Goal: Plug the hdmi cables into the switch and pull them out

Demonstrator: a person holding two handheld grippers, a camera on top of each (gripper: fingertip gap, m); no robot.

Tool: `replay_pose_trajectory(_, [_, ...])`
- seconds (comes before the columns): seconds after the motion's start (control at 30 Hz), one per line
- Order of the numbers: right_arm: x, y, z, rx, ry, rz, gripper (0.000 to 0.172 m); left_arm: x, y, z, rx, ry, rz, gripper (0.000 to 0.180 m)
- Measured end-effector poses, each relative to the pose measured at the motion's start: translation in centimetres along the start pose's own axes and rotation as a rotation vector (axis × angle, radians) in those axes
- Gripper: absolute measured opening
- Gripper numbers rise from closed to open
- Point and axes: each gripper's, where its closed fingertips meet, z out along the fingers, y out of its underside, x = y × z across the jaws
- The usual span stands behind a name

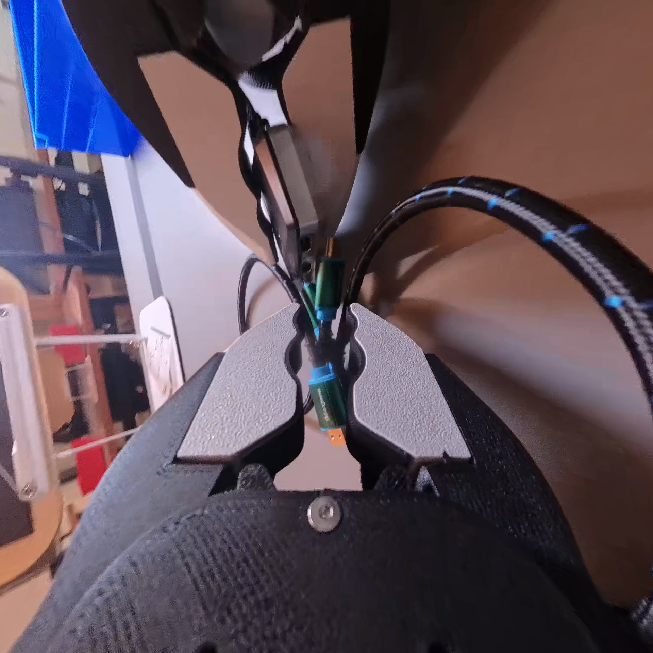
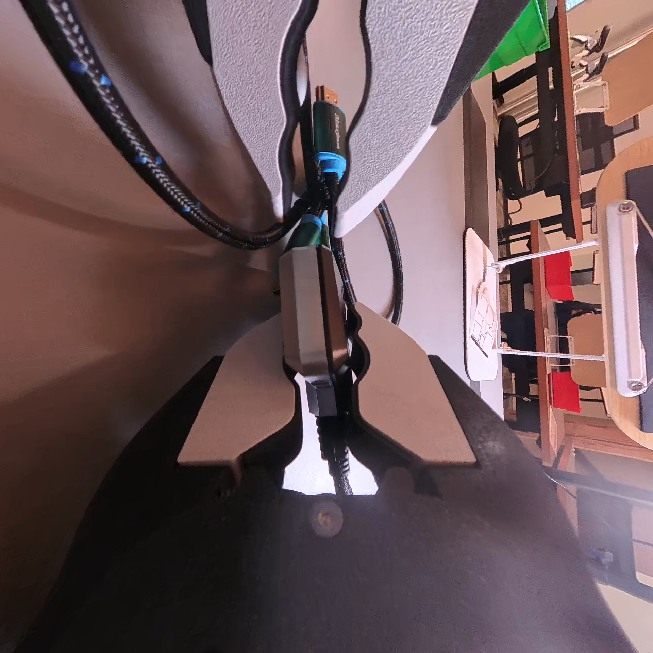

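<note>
a grey adapter block [image 2: 311, 318] is clamped between the fingers of the right gripper [image 2: 319, 339], its own black cord running back between them. a green plug [image 1: 328, 286] sits at the block's port end; whether it is fully seated cannot be told. the braided black-and-blue cable [image 1: 530, 219] behind that plug passes between the left gripper [image 1: 325, 332] fingers; pad contact cannot be told. a second green plug [image 1: 327, 399] hangs free. beyond lie a brown table [image 1: 530, 106] and a blue bin [image 1: 70, 88].

Blue bin [image 1: 70, 88], green bin [image 2: 519, 39], shelving [image 2: 565, 247]
</note>
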Motion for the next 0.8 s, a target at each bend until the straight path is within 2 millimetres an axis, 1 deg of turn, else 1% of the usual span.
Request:
replay_pose_trajectory(0.1, [-0.1,-0.1,-0.1,0.014,-0.007,0.004,0.025,0.2,-0.6,-0.1,0.086,0.102,-0.018,0.022])
replay_pose_trajectory(0.27, [-0.2,-0.3,-0.2,0.02,-0.008,-0.014,0.025,0.8,-0.7,0.2,0.152,0.32,-0.102,0.02])
replay_pose_trajectory(0.4, [-0.5,-0.4,-0.3,0.032,-0.014,-0.032,0.025,1.5,-1.1,0.2,0.215,0.502,-0.206,0.017])
replay_pose_trajectory(0.47, [-0.5,-0.4,-0.4,0.033,-0.015,-0.037,0.025,1.5,-1.2,0.2,0.24,0.556,-0.252,0.017])
replay_pose_trajectory(0.6, [-0.6,-0.4,-0.5,0.047,-0.022,-0.041,0.025,1.3,-1.3,-0.1,0.265,0.593,-0.313,0.013])
replay_pose_trajectory(0.67, [-0.5,-0.3,-0.6,0.056,-0.023,-0.034,0.024,1.1,-1.3,-0.2,0.269,0.578,-0.362,0.013])
replay_pose_trajectory(0.8, [-0.3,0.1,-0.8,0.07,-0.039,0.025,0.024,-0.1,-0.7,-0.7,0.208,0.401,-0.418,0.012])
